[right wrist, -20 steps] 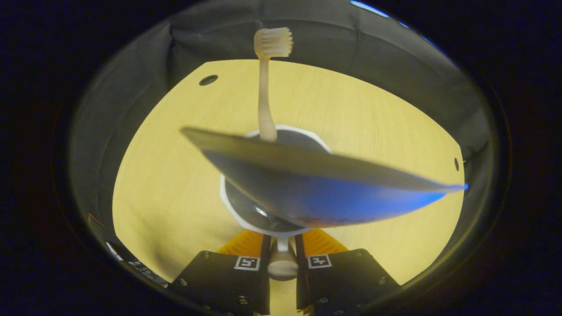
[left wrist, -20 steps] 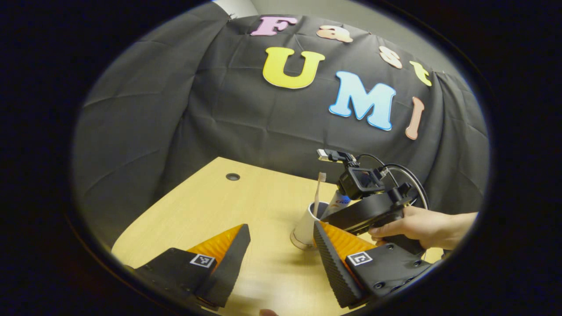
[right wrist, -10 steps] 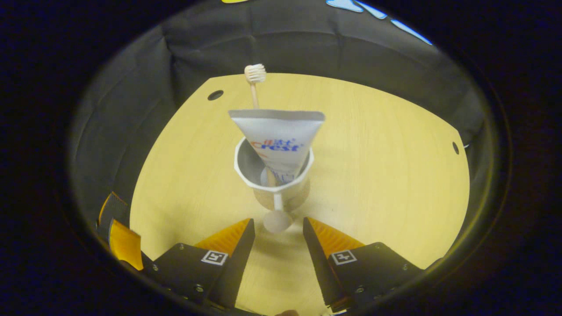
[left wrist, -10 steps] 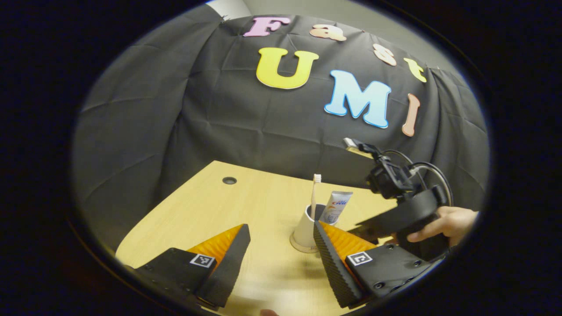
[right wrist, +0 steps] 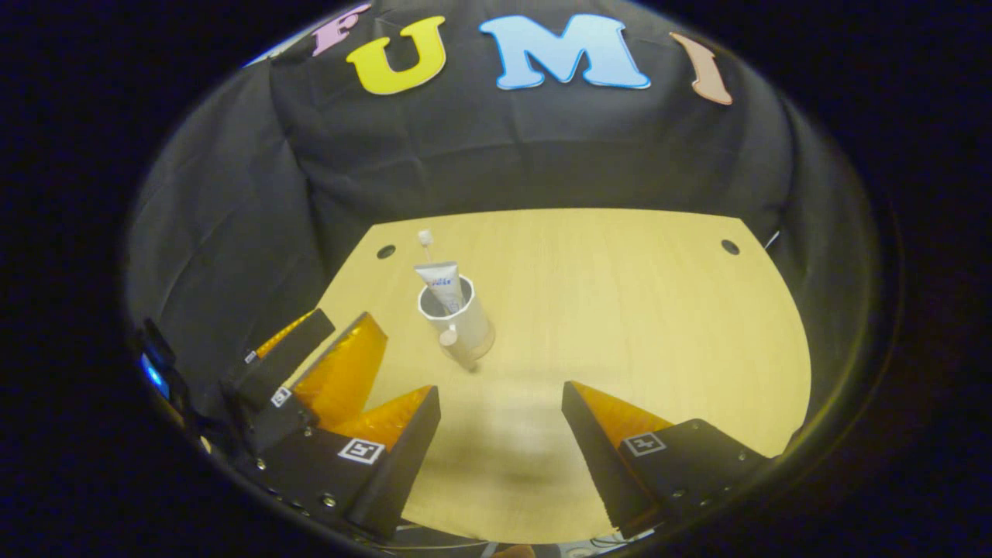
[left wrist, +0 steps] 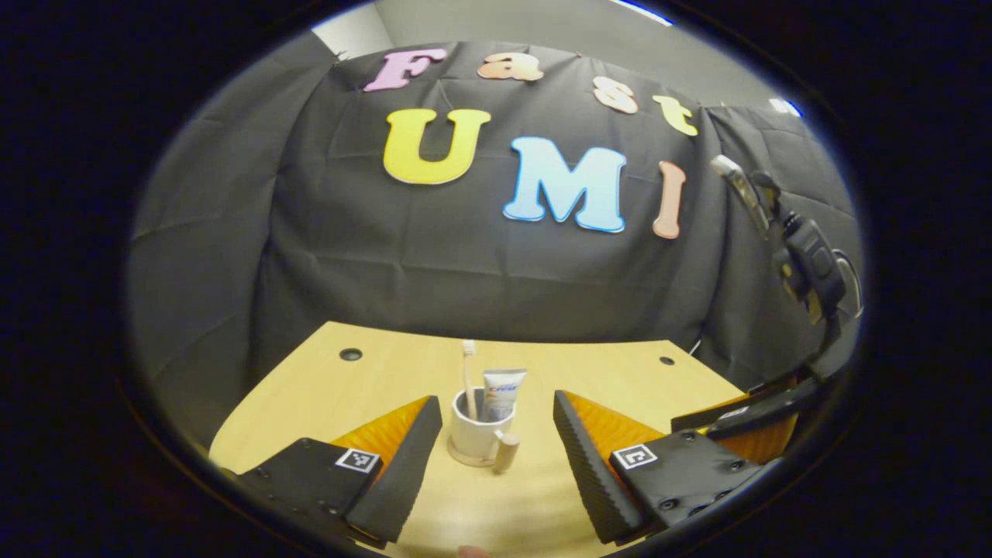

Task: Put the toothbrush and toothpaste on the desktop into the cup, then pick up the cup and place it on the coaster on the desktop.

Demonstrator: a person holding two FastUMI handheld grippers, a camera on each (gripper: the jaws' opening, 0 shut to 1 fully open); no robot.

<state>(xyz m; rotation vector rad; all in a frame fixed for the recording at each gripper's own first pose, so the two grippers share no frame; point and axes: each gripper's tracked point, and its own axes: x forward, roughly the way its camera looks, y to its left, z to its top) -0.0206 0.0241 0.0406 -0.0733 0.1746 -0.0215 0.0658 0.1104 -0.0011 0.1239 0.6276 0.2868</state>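
Note:
A white cup (left wrist: 474,435) stands upright on the wooden desktop (left wrist: 387,387), with a round knob handle (left wrist: 505,451) on its near side. A pale toothbrush (left wrist: 467,370) and a white toothpaste tube (left wrist: 502,391) stand inside it. A tan ring shows under the cup's base; I cannot tell what it is. My left gripper (left wrist: 496,404) is open, with the cup farther ahead between its fingers. My right gripper (right wrist: 500,395) is open and empty, well back from the cup (right wrist: 459,325), toothpaste (right wrist: 442,280) and toothbrush (right wrist: 425,239). The left gripper (right wrist: 325,364) sits left of the cup.
The desktop (right wrist: 620,310) has two small cable holes near its back corners, one left (right wrist: 385,251) and one right (right wrist: 729,246). Black cloth walls close in behind and on both sides. The right gripper's body and camera (left wrist: 806,263) rise at the right edge of the left gripper view.
My right gripper let go of the toothpaste, which now stands in the cup, then opened wide and drew back and up. The left gripper view has swung so the cup lies between its fingers.

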